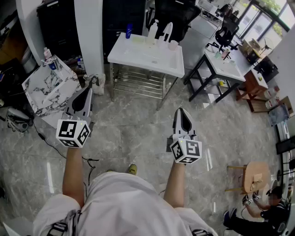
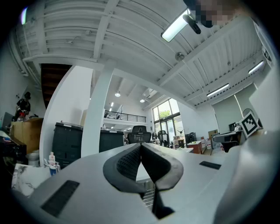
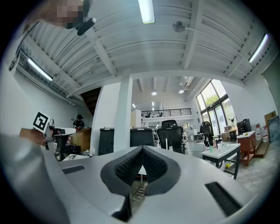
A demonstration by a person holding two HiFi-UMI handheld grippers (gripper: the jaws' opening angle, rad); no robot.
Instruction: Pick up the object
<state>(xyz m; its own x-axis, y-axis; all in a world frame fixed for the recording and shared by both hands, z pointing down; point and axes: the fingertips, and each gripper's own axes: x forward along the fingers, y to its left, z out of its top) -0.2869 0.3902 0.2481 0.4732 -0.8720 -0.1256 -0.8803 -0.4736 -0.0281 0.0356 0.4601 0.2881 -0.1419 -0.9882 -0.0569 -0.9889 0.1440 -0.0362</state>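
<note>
the room is bright and evenly lit. daylight comes through tall windows [image 3: 214, 109] at the far end, and the ceiling tube lamps [image 3: 146, 11] burn out to white in both gripper views. in the head view the glossy marble floor [image 1: 138, 133] carries pale streaks of glare, and shadows are soft. both gripper views are fisheye, with black corners and bowed beams. the close dark fingers [image 2: 124, 164] look slightly out of focus.
</note>
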